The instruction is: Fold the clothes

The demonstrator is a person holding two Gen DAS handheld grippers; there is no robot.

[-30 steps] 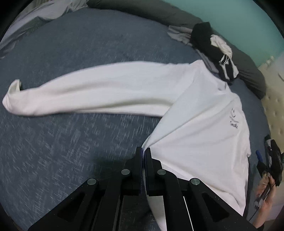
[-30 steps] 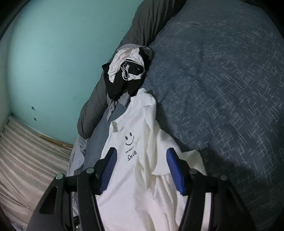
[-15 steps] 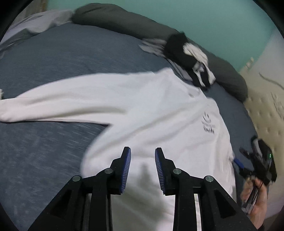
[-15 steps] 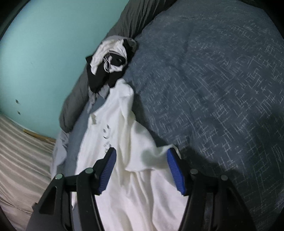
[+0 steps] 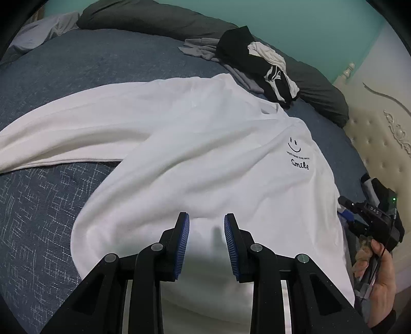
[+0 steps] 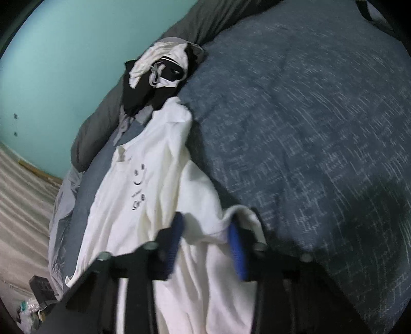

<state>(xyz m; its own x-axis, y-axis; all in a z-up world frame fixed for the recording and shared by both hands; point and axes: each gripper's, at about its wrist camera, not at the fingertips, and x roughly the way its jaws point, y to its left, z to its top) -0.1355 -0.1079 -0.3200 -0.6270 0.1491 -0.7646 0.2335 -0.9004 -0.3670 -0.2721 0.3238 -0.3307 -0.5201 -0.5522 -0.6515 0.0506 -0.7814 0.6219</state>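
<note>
A white long-sleeved shirt (image 5: 205,154) with a black smiley print lies face up on the blue bed cover (image 5: 51,205). One sleeve stretches out to the left; the other lies folded over the body in the right wrist view (image 6: 185,195). My left gripper (image 5: 206,226) is open and empty, just above the shirt's lower body. My right gripper (image 6: 206,231) is open over the folded sleeve and lower body, nothing held. The right gripper also shows in the left wrist view (image 5: 370,221), at the shirt's right edge.
A pile of black, white and grey clothes (image 5: 257,61) lies past the shirt's collar, against a dark grey bolster (image 5: 154,23). A cream tufted headboard (image 5: 380,144) stands to the right. A teal wall (image 6: 64,64) is behind the bed.
My left gripper has opened, let go of the shirt's side edge, and moved over the shirt's lower body. The right gripper stayed open and shifted a little; its view is blurred.
</note>
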